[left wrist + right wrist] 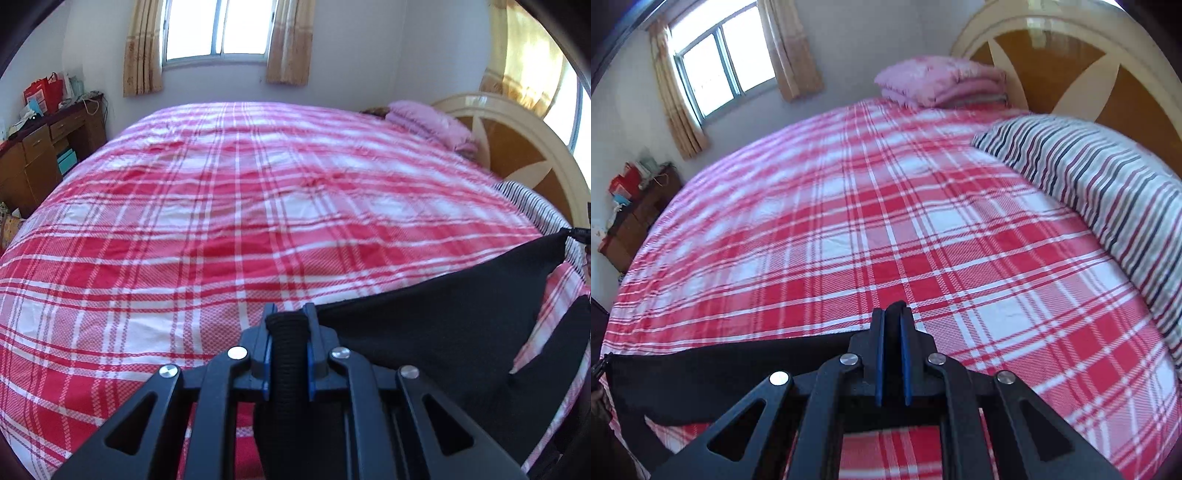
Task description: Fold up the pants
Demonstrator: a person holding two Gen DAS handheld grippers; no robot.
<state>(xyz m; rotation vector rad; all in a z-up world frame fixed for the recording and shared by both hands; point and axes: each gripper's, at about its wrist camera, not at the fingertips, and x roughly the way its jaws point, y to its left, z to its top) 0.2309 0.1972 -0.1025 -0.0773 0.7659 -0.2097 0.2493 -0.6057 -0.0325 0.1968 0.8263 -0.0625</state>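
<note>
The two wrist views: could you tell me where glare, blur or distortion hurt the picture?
Left wrist view: the window is blown out white, the bedspread bulges from fisheye distortion, and its right side is smeared. Right wrist view: the bedspread's far left blurs, and the black pants show almost no detail.

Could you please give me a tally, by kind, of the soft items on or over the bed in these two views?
Black pants, held above the sheet by both grippers: 1
Striped pillow: 1
Pink folded blanket: 1
Red plaid sheet: 1
Total: 4
</note>
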